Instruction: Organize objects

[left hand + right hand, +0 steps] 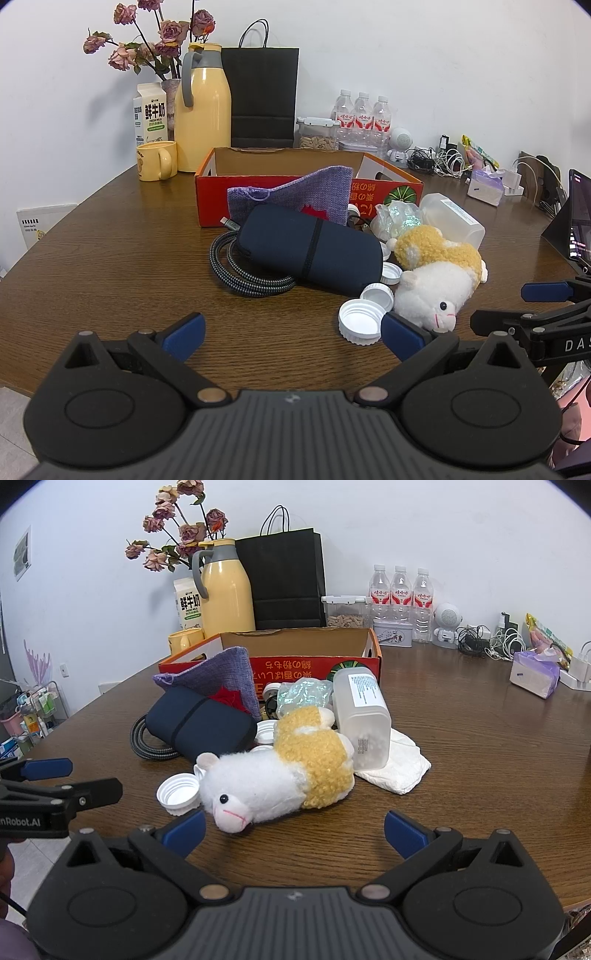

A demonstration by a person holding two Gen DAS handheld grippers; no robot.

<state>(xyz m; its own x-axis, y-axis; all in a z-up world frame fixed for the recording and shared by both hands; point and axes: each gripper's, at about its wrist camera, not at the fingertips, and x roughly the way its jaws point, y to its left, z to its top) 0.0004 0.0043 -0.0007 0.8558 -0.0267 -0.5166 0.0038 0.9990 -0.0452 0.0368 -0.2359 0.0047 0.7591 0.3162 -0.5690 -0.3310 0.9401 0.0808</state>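
My table (480, 746), wood-grained with a curved near edge, lies bare on its left and right flanks. The red box (317, 664), open-topped, sits mid-table; the pile touches its front wall. Dark pouch (310, 247) rests on a coiled cable (243, 273), with a purple bag (295, 192) leaning against the box behind it. Clear jar (364, 716) lies on its side atop a white cloth (399, 764). Plush toy (280, 775) lies nearest me, white caps (177, 794) just beside its head. My left tongs (291, 336) and right tongs (295, 830) both stand apart, empty, over bare table.
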